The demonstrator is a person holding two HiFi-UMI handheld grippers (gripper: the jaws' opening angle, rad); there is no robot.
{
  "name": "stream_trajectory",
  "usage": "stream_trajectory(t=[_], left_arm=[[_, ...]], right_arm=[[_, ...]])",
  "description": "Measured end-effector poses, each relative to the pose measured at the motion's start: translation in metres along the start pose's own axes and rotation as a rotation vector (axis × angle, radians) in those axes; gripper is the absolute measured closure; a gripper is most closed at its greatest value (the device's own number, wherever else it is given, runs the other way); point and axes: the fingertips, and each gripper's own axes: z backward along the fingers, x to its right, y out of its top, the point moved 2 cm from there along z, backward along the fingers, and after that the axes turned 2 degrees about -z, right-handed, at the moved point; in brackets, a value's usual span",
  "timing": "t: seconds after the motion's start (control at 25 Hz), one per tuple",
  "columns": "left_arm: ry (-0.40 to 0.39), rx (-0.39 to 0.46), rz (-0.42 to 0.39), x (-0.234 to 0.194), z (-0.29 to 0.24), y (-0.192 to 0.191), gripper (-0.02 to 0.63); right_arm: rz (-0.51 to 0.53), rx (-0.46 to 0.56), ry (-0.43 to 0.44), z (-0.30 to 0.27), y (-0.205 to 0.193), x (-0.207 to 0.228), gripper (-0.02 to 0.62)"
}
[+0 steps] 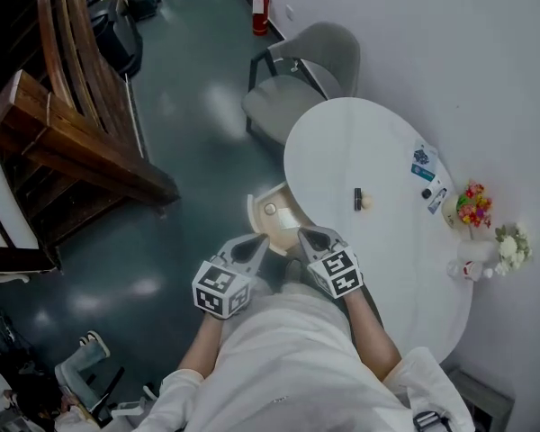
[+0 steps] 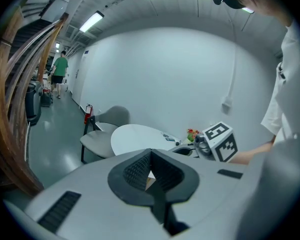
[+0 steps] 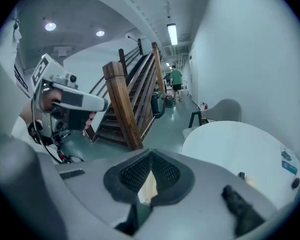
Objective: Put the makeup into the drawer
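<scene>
Nearest the person, the left tongs (image 1: 257, 244) and the right tongs (image 1: 309, 236) hung side by side, each with its jaws pressed together on nothing. They were just short of the open drawer (image 1: 253, 211), which jutted from the near edge of the bench (image 1: 342, 142) at twelve o'clock. A small round piece (image 1: 270, 210) lay inside it. The makeup left to move sat farther out on the bench, at about one o'clock from the right tongs: a black stick (image 1: 357, 199) lying flat, with a pale round piece (image 1: 367, 202) touching or just beside it. The likeliest trouble lay there. Tongs arriving shut would probably shove the stick rather than take it. A nudge to the round piece could send it rolling toward the bench's edge. The stick, low and slim, might also slip from the pads. A careless reach could bump the protruding drawer as well. Beyond, at two o'clock, cards (image 1: 423, 165) and flowers (image 1: 473, 205) stood well apart, unlikely to be hit.
</scene>
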Motion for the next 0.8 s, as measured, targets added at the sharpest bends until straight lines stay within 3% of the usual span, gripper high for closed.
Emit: stream_trajectory(t=[0.28,0.8], left_arm=[[-0.029,0.001,-0.010,0.026,-0.036,-0.002,0.598],[-0.069,-0.058,-0.074,0.060,-0.075,-0.005,0.598]], right_arm=[[-0.033,0.065,-0.043,0.049,-0.005,0.024,0.581],[-0.072,0.055,-0.102,0.077,-0.034,0.060,0.581]])
